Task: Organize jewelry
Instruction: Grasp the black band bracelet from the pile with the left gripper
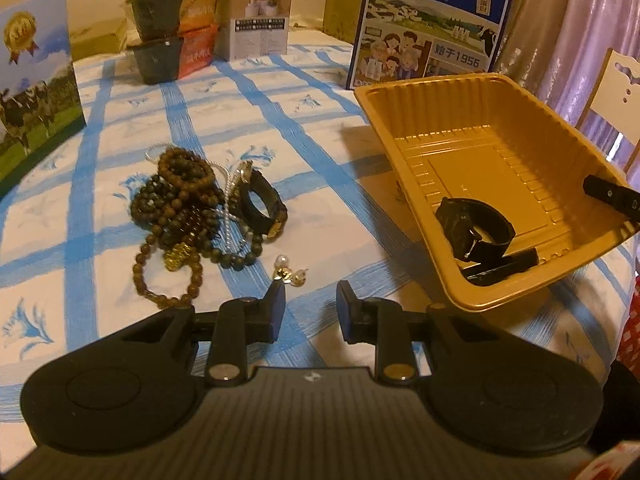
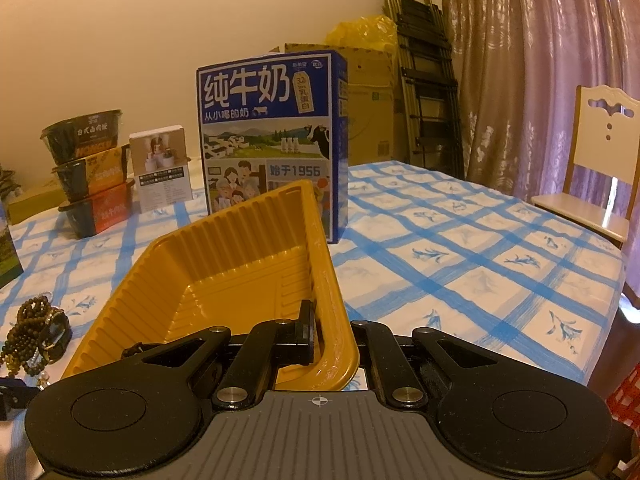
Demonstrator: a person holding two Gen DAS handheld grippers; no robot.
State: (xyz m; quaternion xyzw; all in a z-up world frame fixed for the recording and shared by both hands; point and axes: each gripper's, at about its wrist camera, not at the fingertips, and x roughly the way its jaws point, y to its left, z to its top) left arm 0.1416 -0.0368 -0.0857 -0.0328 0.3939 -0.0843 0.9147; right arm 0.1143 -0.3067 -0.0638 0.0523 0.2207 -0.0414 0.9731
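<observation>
The right gripper (image 2: 325, 332) has its jaws clamped on the near rim of the gold plastic tray (image 1: 472, 128), holding it tilted above the checked tabletop (image 1: 280, 120), and one black watch (image 1: 474, 226) already lies in the tray's low corner. The left gripper (image 1: 310, 312) hangs over the cloth with its jaws partly apart and nothing between them, pointing down toward the loose pieces. Nearest its tips are the small pearl earrings (image 1: 290, 272), and just beyond them sits the heap of brown bead bracelets (image 1: 180, 216) with a second black watch (image 1: 262, 208) leaning against a thin pearl strand (image 1: 229, 204). The earrings look tiny, light and hard, so I would expect them to skid on the cloth or pop out of a pinch; taking them across the pearl and metal together seems safest. The bead strings are limp and tangled, likely to drag their neighbours along, so a hold on one outer loop looks best. The watch has a springy band that keeps its ring shape, an easy place to grip. The tray is thin and will likely flex.
</observation>
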